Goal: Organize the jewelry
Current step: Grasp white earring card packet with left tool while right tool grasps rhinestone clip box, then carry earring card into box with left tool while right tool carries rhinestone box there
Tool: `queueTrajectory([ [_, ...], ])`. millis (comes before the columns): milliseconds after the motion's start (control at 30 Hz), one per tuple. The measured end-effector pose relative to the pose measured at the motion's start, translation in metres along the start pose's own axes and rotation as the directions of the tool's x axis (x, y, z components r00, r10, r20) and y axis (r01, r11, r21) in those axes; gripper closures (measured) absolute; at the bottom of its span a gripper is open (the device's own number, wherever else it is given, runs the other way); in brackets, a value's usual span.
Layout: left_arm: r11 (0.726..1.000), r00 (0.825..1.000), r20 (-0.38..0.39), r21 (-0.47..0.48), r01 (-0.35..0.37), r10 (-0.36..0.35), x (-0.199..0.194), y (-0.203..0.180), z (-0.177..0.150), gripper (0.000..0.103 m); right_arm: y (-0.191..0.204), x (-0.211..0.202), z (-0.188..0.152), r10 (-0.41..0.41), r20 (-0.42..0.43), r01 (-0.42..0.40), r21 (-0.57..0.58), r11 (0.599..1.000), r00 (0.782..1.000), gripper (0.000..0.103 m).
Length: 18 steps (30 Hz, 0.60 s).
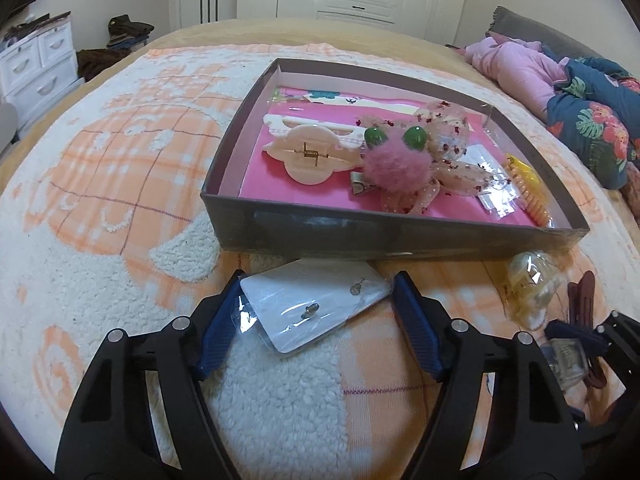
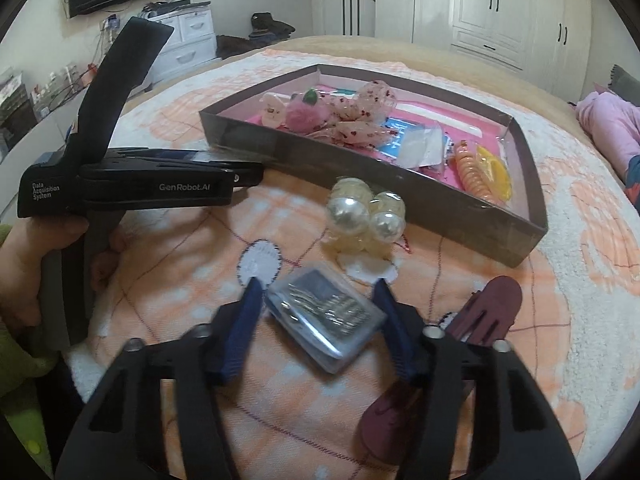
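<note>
Bed covered by blanket, cream and orange plaid. Tray, grey, shallow, sits on blanket ahead of both grippers; pink lining inside. Tray holds cream claw clip, pink pompom clip with green beads and sheer petals just right of it, orange coil tie at right end by yellow piece. Left gripper low over blanket just before tray's near wall, jaws wide apart, straddling earring card in clear sleeve; left pad overlaps sleeve edge, right pad beside card, not clamped. Right gripper jaws likewise wide, either side of clear pin box lying on blanket; contact with pads cannot be told, view blurred. Pearl clip on blanket between box and tray. Maroon clip just right of right gripper, partly under its finger
</note>
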<state>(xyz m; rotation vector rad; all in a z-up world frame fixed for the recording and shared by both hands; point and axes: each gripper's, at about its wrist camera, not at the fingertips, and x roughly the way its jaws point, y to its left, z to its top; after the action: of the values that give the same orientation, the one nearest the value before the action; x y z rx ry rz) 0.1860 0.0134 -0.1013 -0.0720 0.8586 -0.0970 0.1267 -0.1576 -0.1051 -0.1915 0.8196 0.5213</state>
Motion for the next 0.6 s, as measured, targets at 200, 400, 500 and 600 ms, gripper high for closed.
queueTrajectory([
  [200, 1.000, 1.000, 0.002, -0.007, 0.030, -0.030, -0.012, 0.003, -0.008, 0.039, 0.001, -0.004, -0.001, 0.025, 0.005, -0.025, 0.014, 1.000, 1.000, 0.053],
  [400, 0.999, 0.999, 0.016, 0.000, 0.038, -0.038, -0.031, 0.007, -0.017, 0.039, 0.008, -0.010, -0.001, 0.058, 0.019, -0.058, 0.014, 0.998, 0.998, 0.053],
  [500, 0.999, 0.999, 0.024, -0.009, 0.039, -0.039, -0.039, 0.011, -0.019, 0.039, 0.014, -0.017, 0.000, 0.068, 0.037, -0.068, 0.006, 0.998, 0.997, 0.053],
  [600, 0.999, 0.998, 0.041, -0.014, 0.041, -0.040, -0.048, 0.014, -0.020, 0.039, 0.017, -0.024, 0.002, 0.075, 0.054, -0.075, 0.001, 0.997, 0.996, 0.053],
])
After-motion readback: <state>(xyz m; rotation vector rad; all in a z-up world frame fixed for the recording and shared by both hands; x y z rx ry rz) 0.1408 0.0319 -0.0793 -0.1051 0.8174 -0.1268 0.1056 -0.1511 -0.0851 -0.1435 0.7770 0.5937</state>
